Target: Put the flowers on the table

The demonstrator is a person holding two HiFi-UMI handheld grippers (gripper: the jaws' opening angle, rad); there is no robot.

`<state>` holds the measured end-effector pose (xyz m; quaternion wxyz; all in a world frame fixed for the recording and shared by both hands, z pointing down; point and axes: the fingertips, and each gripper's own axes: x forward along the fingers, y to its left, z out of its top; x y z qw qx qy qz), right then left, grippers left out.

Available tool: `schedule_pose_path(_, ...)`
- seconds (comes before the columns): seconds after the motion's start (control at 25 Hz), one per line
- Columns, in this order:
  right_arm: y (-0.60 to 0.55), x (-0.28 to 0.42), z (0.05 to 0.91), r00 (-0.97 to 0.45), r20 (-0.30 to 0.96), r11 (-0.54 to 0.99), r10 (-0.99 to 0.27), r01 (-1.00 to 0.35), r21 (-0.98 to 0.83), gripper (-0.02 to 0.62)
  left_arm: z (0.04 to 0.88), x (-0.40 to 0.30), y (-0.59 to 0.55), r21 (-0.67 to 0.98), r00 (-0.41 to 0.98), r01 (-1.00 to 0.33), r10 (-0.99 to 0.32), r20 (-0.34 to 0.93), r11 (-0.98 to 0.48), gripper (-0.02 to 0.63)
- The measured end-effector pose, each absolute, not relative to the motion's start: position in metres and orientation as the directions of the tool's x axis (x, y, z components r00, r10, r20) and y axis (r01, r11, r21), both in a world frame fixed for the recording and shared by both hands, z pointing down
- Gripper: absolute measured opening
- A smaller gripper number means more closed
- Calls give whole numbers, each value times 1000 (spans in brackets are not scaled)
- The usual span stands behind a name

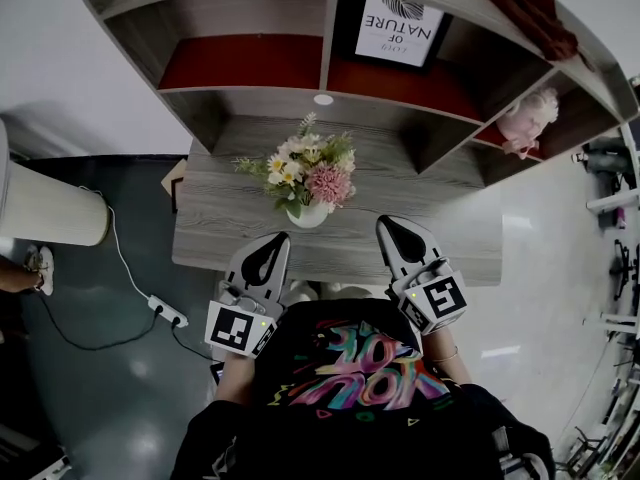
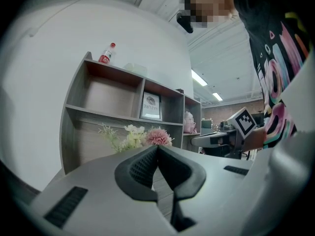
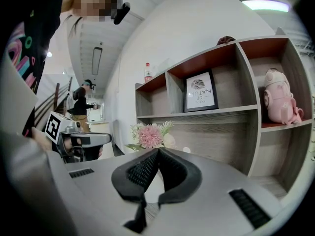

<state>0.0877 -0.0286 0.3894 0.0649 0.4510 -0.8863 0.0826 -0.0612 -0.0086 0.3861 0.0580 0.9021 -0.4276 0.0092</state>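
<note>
A bunch of flowers (image 1: 305, 173), white, yellow and pink, stands in a white vase (image 1: 307, 215) on the grey wooden table (image 1: 220, 218), upright and on its own. My left gripper (image 1: 275, 238) hangs at the table's near edge, left of the vase, shut with nothing in it. My right gripper (image 1: 386, 224) is at the near edge to the right, also shut and empty. The flowers (image 2: 140, 135) rise just beyond my left gripper (image 2: 157, 147) in the left gripper view. In the right gripper view the flowers (image 3: 150, 134) stand beyond my right gripper (image 3: 158, 151).
A shelf unit (image 1: 320, 58) rises behind the table, holding a framed print (image 1: 398, 28), a pink toy (image 1: 527, 120) and a dark red cloth (image 1: 530, 10). A red-capped bottle (image 2: 106, 53) stands on top. A white cylinder (image 1: 45, 208) and a power strip (image 1: 166, 311) sit on the floor at left.
</note>
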Motion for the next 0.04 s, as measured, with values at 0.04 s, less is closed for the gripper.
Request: schedule_pose_path(0.04, -29, 87, 389, -589, 186, 583, -787, -807, -91, 15, 386, -61, -9, 97, 635, -772, -770, 65, -629, 25)
